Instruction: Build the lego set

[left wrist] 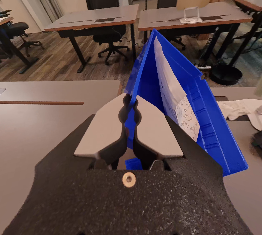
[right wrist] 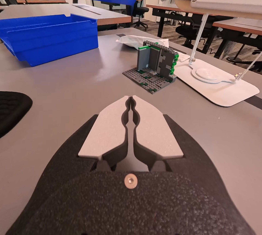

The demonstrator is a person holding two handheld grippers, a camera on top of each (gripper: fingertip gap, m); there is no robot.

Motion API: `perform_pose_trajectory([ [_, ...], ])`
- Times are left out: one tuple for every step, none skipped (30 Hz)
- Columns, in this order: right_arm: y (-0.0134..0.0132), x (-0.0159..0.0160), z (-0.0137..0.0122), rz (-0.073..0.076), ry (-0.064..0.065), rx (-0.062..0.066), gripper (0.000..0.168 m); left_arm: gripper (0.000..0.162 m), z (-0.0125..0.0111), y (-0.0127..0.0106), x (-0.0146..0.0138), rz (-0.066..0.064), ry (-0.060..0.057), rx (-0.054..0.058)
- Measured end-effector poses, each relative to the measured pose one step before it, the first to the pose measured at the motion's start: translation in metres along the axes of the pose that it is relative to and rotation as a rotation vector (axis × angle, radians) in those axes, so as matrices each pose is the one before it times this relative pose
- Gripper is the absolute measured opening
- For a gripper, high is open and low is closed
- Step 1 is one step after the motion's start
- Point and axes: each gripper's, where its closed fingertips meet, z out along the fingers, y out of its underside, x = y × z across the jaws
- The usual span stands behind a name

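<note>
Pinching the blue bin by its thin rim in my left gripper, tilted, light but slippery, paper bag loose inside; right gripper closed empty, short of the fragile lego build.

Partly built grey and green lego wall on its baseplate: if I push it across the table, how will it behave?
The partly built grey and green lego wall stands tall at its baseplate's back edge, so a high push would likely tip it. Its protruding green bricks may pop off. Low on the baseplate, it should probably slide.
</note>
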Motion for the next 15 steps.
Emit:
perform_pose_trajectory([
  [-0.0011,-0.00066,-0.0009,0.0,-0.003,0.0032,0.0,0.005,-0.00874,-0.0021,0.00889,0.0089,0.018,0.0074],
  [-0.00126,-0.00048,-0.00086,-0.0011,-0.0016,0.0044,0.0,0.005,-0.00875,-0.00141,0.00992,0.0052,0.0192,0.0057],
  [-0.00151,-0.0005,-0.00087,-0.0009,-0.0017,0.0048,0.0,0.005,-0.00849,-0.00075,0.011,0.0069,0.0211,0.0054],
  [-0.00147,-0.00049,-0.00098,0.0005,-0.0023,0.0046,0.0,0.005,-0.00817,-0.00042,0.0117,0.009,0.0202,0.0069],
  [-0.00156,-0.00062,-0.00086,0.0018,-0.0022,0.0051,0.0,0.005,-0.00798,-0.00033,0.01238,0.0129,0.0192,0.0057],
  [-0.00155,-0.00052,-0.00083,0.0017,-0.003,0.005,0.0,0.005,-0.008,-0.00025,0.01284,0.0128,0.0186,0.0064],
  [-0.00169,-0.00071,-0.00078,0.0011,-0.0027,0.0052,0.0,0.005,-0.00769,0.00041,0.01283,0.012,0.0186,0.0043],
  [-0.00189,-0.00066,-0.0008,0.0001,-0.0022,0.006,0.0,0.005,-0.00712,0.00136,0.01238,0.0081,0.0183,0.0018],
  [-0.00184,-0.00077,-0.00075,-0.0001,-0.0026,0.0054,0.0,0.005,-0.00672,0.00247,0.01202,0.0014,0.0201,-0.0006],
  [-0.00199,-0.00089,-0.00084,0.0,-0.0023,0.0059,0.0,0.005,-0.00633,0.00313,0.01162,0.0013,0.018,0.0007],
  [-0.00194,-0.00087,-0.00079,-0.0004,-0.0023,0.0063,0.0,0.005,-0.00635,0.00355,0.01146,-0.0017,0.0185,0.0027],
  [-0.00185,-0.00087,-0.00083,-0.0008,-0.0025,0.0055,0.0,0.005,-0.00601,0.00449,0.01116,-0.004,0.017,-0.0003],
  [-0.00181,-0.00079,-0.00065,-0.0011,-0.0018,0.0049,0.0,0.005,-0.00566,0.0053,0.01063,-0.0059,0.0138,-0.0008],
  [-0.00171,-0.00058,-0.00066,-0.001,-0.0012,0.0049,0.0,0.005,-0.00494,0.00665,0.01018,-0.0091,0.0126,-0.0024],
  [-0.00168,-0.00059,-0.00062,0.0,-0.0018,0.0054,0.0,0.005,-0.00431,0.00775,0.0096,-0.0104,0.0122,-0.004],
])
